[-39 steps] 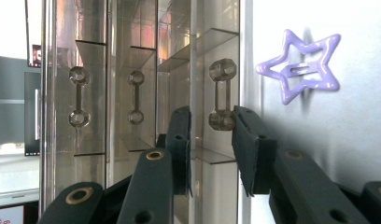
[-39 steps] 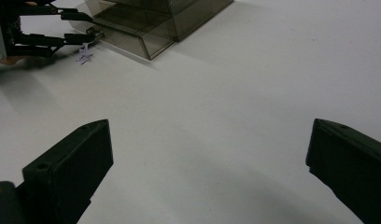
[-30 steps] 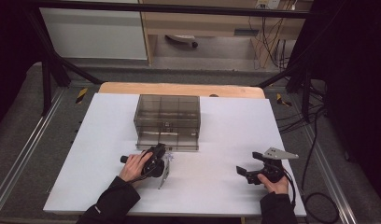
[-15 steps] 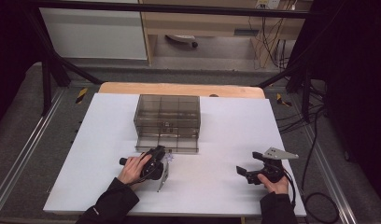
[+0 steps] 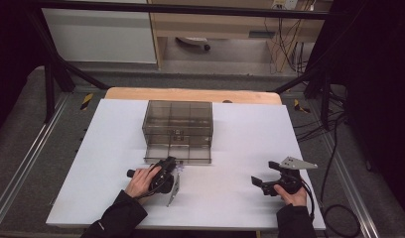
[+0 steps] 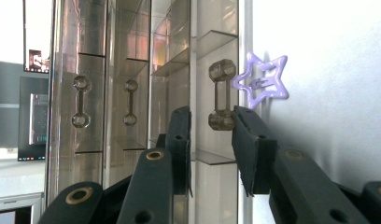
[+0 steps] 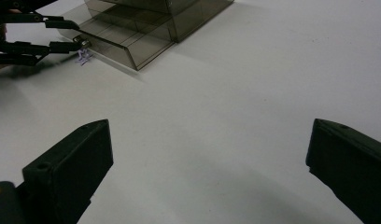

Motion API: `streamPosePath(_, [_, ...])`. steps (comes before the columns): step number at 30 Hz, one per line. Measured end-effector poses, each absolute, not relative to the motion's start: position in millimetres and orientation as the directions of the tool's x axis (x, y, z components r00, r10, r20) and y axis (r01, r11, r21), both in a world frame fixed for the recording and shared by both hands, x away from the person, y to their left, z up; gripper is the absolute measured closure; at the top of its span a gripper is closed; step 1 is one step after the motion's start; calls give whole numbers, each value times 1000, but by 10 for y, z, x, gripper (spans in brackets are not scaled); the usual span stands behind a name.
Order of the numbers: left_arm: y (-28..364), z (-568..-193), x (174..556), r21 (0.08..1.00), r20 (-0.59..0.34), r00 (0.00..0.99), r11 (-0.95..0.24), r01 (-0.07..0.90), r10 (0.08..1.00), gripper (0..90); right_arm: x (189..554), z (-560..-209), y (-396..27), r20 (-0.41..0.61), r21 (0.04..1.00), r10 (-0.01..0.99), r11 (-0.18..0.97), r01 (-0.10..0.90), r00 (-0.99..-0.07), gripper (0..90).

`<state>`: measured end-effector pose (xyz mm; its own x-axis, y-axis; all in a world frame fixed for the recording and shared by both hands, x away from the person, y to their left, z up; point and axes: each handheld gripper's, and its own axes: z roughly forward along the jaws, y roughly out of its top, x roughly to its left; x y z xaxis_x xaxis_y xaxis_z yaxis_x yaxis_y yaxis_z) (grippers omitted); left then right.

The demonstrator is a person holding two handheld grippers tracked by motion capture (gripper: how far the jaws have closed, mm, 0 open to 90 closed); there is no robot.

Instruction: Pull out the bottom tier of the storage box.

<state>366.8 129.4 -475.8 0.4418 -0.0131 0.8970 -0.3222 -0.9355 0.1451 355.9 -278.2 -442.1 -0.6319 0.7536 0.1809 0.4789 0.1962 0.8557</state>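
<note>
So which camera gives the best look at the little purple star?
The left gripper view: the purple star is sharp and close, beside the drawer handle. The high view and right gripper view show a faint speck.

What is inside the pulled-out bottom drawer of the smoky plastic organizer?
The drawer shows bare divided compartments through its tinted walls; nothing visible inside. A purple star clip lies on the table outside it, beside the handle. The left gripper covers part of the drawer's front.

table: white top [image 5: 116,148] | wooden edge [image 5: 141,94] far side | black cables [image 5: 334,148] right floor
</note>
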Motion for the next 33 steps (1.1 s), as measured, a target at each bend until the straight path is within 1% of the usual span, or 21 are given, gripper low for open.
streamPosePath(15, [1317,-4747,3599,143,895,445,-933,-329,-20,684,3558,-4419,-2782,181,856,755,194,478,-630,13])
streamPosePath(31, [1310,-4772,3681,159,896,443,-932,-326,-2,682,3556,-4417,-2782,182,856,755,193,479,-630,13])
streamPosePath(33, [1315,-4766,3689,151,897,442,-935,-321,-6,681,3555,-4417,-2780,181,856,755,194,479,-630,13])
